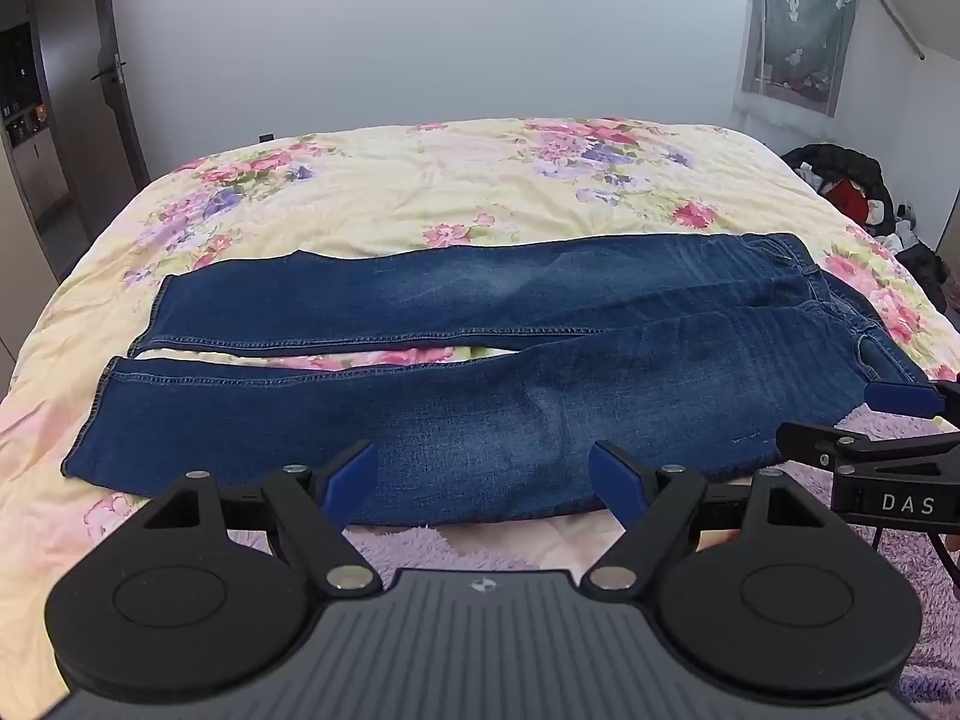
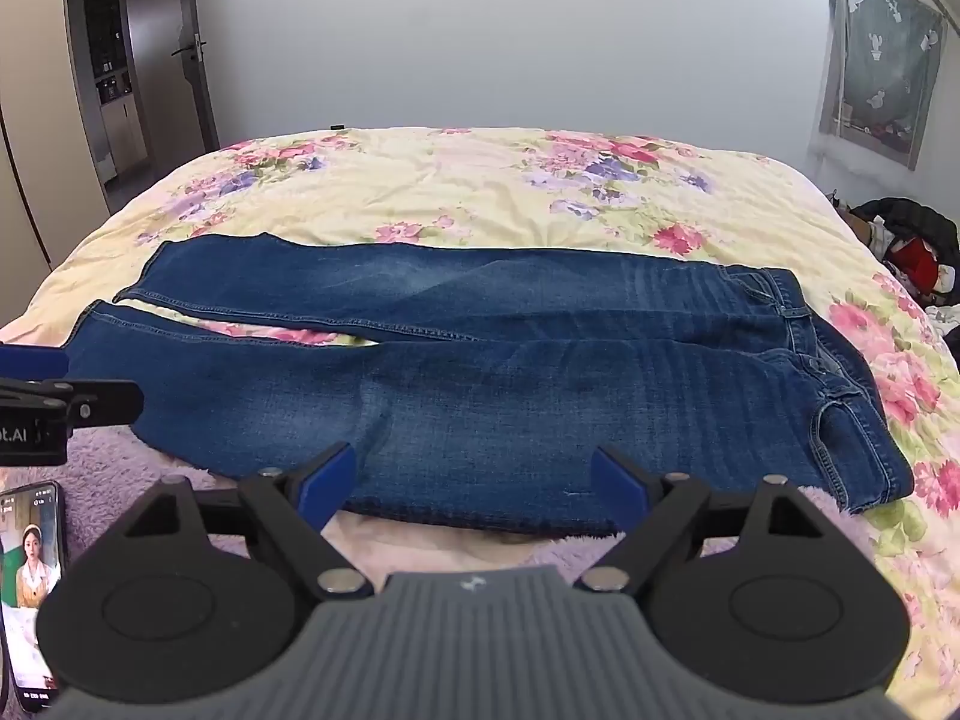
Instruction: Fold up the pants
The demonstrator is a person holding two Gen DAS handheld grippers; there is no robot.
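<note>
Blue jeans (image 1: pixel 480 348) lie flat across the bed, legs spread slightly apart, hems to the left and waistband to the right; they also show in the right wrist view (image 2: pixel 510 372). My left gripper (image 1: pixel 483 468) is open and empty, hovering over the near edge of the near leg. My right gripper (image 2: pixel 474 468) is open and empty above the near edge of the thigh part. The right gripper shows at the right of the left wrist view (image 1: pixel 900 420); the left gripper shows at the left of the right wrist view (image 2: pixel 36 390).
The bed has a floral yellow cover (image 1: pixel 480 192) and a purple fleece blanket (image 2: pixel 120 456) at the near edge. A phone (image 2: pixel 30 588) lies on the blanket at the left. Clothes are piled (image 1: pixel 852 192) beside the bed on the right. A door (image 2: pixel 198 48) stands far left.
</note>
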